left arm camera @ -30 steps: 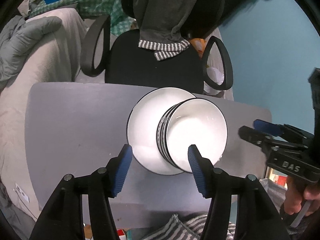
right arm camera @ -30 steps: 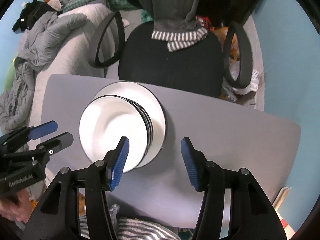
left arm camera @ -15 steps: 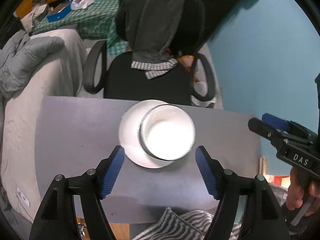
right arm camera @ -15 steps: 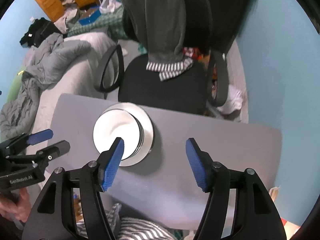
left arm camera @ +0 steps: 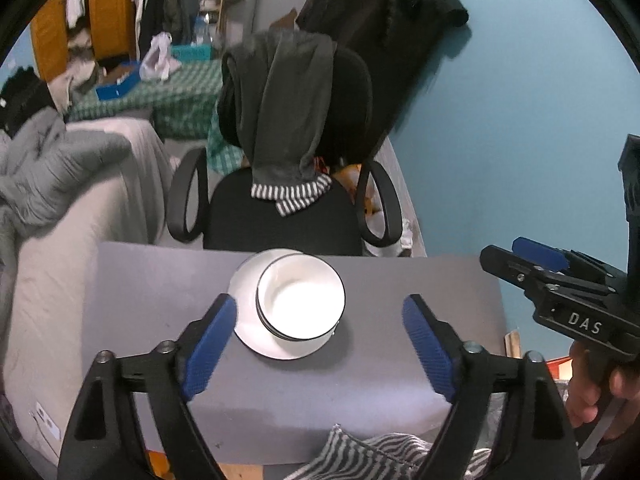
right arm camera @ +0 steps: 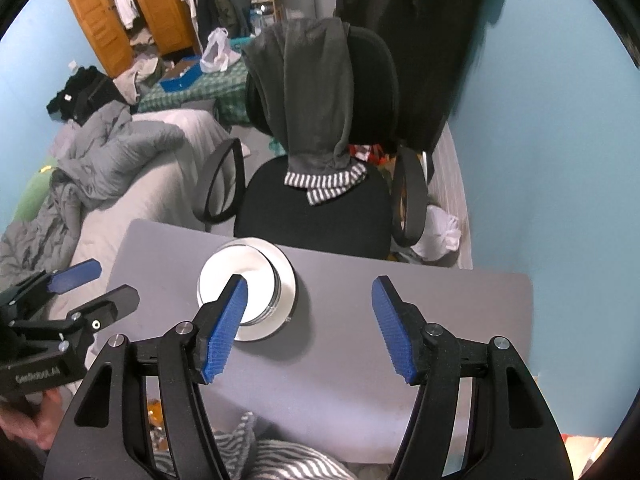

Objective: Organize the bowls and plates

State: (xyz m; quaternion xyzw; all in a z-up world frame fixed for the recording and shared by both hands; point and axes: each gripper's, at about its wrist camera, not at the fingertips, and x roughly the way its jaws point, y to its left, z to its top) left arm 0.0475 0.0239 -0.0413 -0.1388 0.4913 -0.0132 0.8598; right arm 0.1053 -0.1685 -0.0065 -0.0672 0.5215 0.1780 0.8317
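A stack of white bowls with dark rims [left arm camera: 301, 299] sits on a white plate [left arm camera: 256, 340] at the far middle of the grey table [left arm camera: 152, 300]. It also shows in the right wrist view, bowls [right arm camera: 236, 280] on plate [right arm camera: 286, 284]. My left gripper [left arm camera: 320, 344] is open and empty, held high above and nearer than the stack. My right gripper [right arm camera: 310, 328] is open and empty, above the table to the right of the stack. Each gripper shows in the other's view: the right [left arm camera: 520, 256] and the left [right arm camera: 94, 284].
A black office chair [left arm camera: 288, 216] with a grey garment draped on it stands behind the table. A bed with grey bedding [left arm camera: 52, 184] lies to the left. A blue wall [left arm camera: 500, 140] is on the right. Striped cloth [left arm camera: 360, 456] lies at the table's near edge.
Both grippers have pulled back and up from the stack, which now looks smaller and farther. Both jaws have opened wider. The bowls and plate have not moved.
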